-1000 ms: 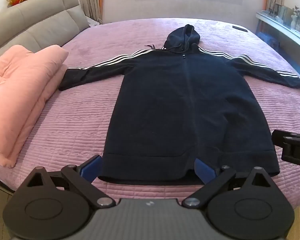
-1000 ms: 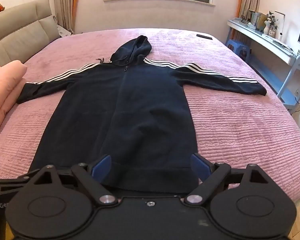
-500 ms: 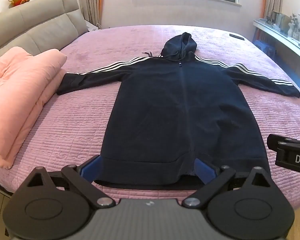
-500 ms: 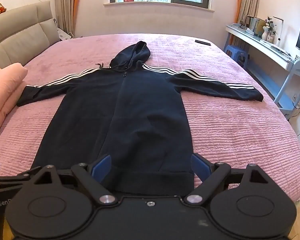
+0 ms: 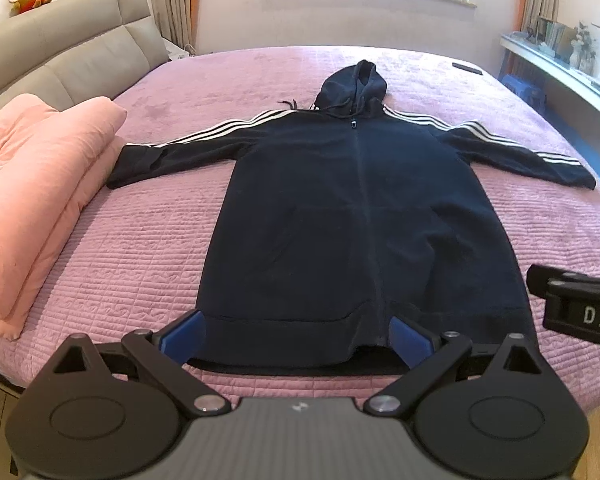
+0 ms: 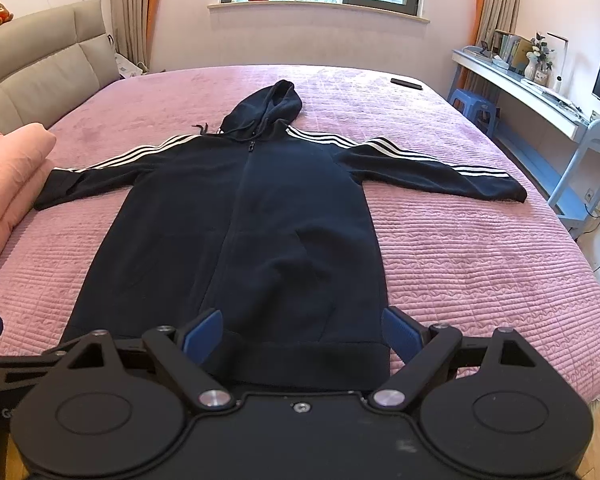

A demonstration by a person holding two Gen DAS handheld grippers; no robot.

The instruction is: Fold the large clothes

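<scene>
A long navy hooded jacket (image 5: 352,216) with white sleeve stripes lies flat, front up, on the pink quilted bed (image 5: 140,248), sleeves spread, hood toward the window. It also shows in the right wrist view (image 6: 252,224). My left gripper (image 5: 296,334) is open and empty just before the hem's left half. My right gripper (image 6: 302,334) is open and empty before the hem's right half. The right gripper's body (image 5: 576,304) shows at the left view's right edge.
A folded pink duvet (image 5: 32,184) lies on the bed's left side by the grey headboard (image 5: 60,52). A dark remote (image 6: 406,83) lies at the far right of the bed. A white desk (image 6: 540,100) and blue stool (image 6: 474,104) stand right of the bed.
Both grippers have pulled back and risen a little from the hem, so the jacket looks smaller and more of the room shows. The jacket has not moved.
</scene>
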